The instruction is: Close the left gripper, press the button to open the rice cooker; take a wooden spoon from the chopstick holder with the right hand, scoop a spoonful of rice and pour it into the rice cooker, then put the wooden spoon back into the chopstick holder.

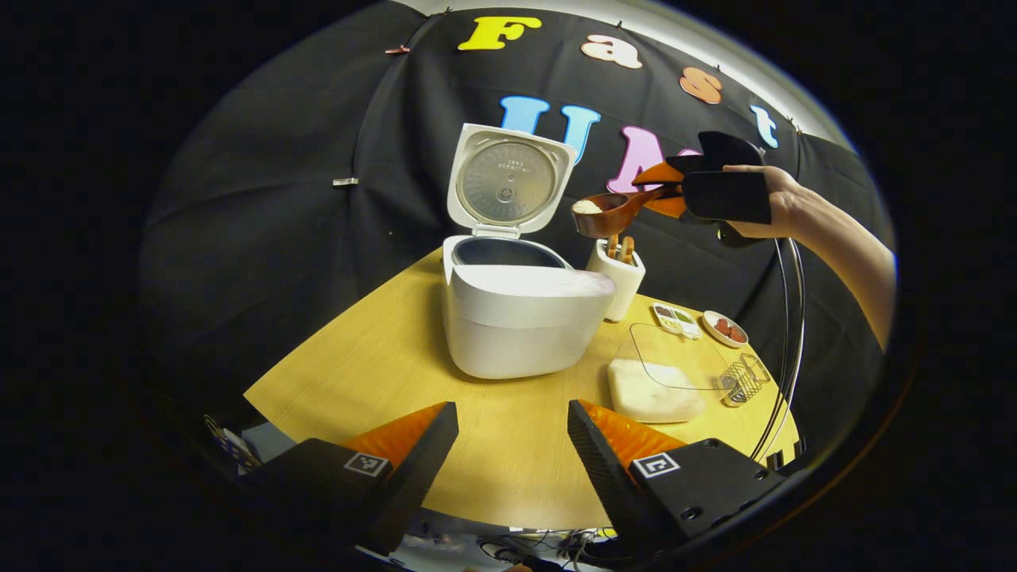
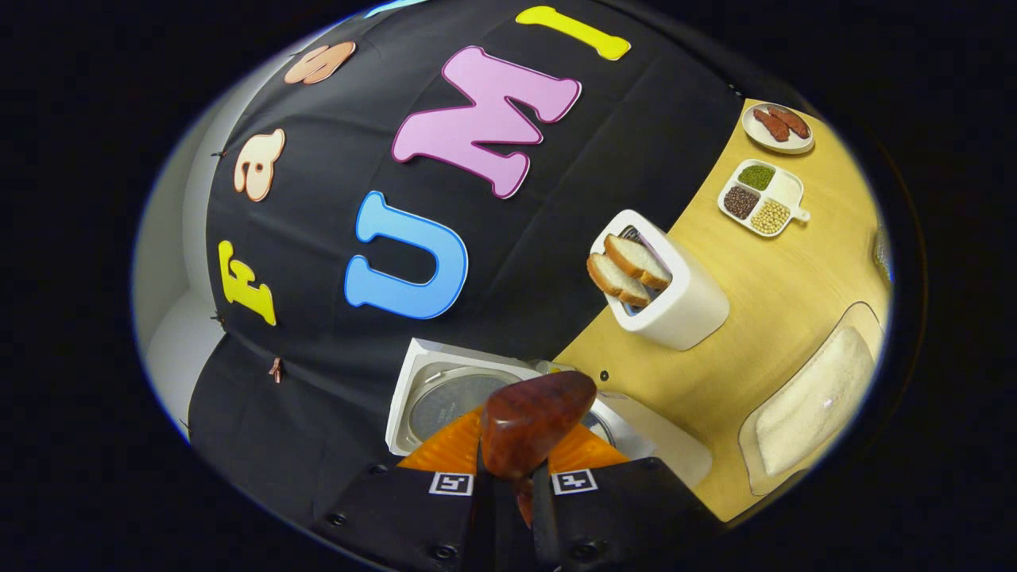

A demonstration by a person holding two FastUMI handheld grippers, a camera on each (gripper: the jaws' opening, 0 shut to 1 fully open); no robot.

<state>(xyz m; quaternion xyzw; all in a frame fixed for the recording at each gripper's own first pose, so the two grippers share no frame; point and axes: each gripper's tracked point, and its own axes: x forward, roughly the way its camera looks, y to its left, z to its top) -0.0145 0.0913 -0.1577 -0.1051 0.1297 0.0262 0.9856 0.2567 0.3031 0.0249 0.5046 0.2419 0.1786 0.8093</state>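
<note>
The white rice cooker (image 1: 516, 318) stands on the wooden table (image 1: 381, 373) with its lid (image 1: 508, 181) swung up and the dark inner pot showing. My right gripper (image 1: 666, 189) hovers up and to the right of the cooker, shut on the handle of a wooden spoon (image 1: 608, 213) whose bowl carries white rice. In the right gripper view the spoon's bowl (image 2: 534, 421) sits over the open cooker (image 2: 453, 397), between my right gripper (image 2: 512, 465) fingers. The white chopstick holder (image 1: 618, 278) stands just right of the cooker. My left gripper (image 1: 512, 445) is open, low over the near table edge.
A clear box of rice (image 1: 655, 385) lies right of the cooker, with a small wire rack (image 1: 743, 381) beside it. A divided dish of beans (image 2: 761, 199) and a plate of red slices (image 2: 779, 125) sit farther back. Cables (image 1: 786, 334) hang at the right.
</note>
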